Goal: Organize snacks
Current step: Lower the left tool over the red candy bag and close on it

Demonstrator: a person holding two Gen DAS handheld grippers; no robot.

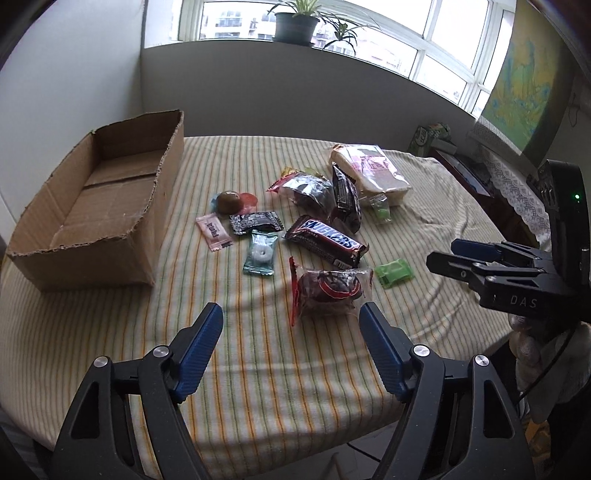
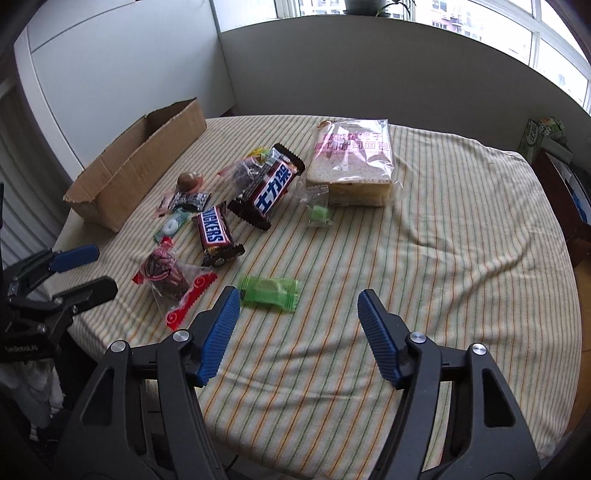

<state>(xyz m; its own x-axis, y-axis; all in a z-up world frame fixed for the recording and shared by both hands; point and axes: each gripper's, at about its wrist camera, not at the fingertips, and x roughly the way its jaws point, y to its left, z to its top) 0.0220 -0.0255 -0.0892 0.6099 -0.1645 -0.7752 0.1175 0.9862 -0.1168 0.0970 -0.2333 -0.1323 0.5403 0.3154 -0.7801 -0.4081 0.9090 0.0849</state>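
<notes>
Several wrapped snacks lie on a striped cloth: a Snickers bar [image 1: 327, 240], a red-edged clear pack [image 1: 328, 288], a green candy [image 1: 393, 272], a mint in a teal wrapper [image 1: 260, 253], a pink sachet [image 1: 214, 232] and a bag of sliced bread [image 1: 373, 171]. An empty cardboard box [image 1: 92, 206] stands at the left. My left gripper [image 1: 291, 325] is open, just short of the red-edged pack [image 2: 168, 275]. My right gripper [image 2: 297, 310] is open, with the green candy [image 2: 267, 293] beside its left finger. The box [image 2: 136, 162] and bread [image 2: 351, 162] lie beyond.
A larger Snickers bar [image 2: 271, 186], a small green sweet in a clear bag [image 2: 318, 212] and a round brown sweet [image 2: 187, 181] lie mid-table. A wall and a window sill with a potted plant [image 1: 297, 24] stand behind. The table edge is near both grippers.
</notes>
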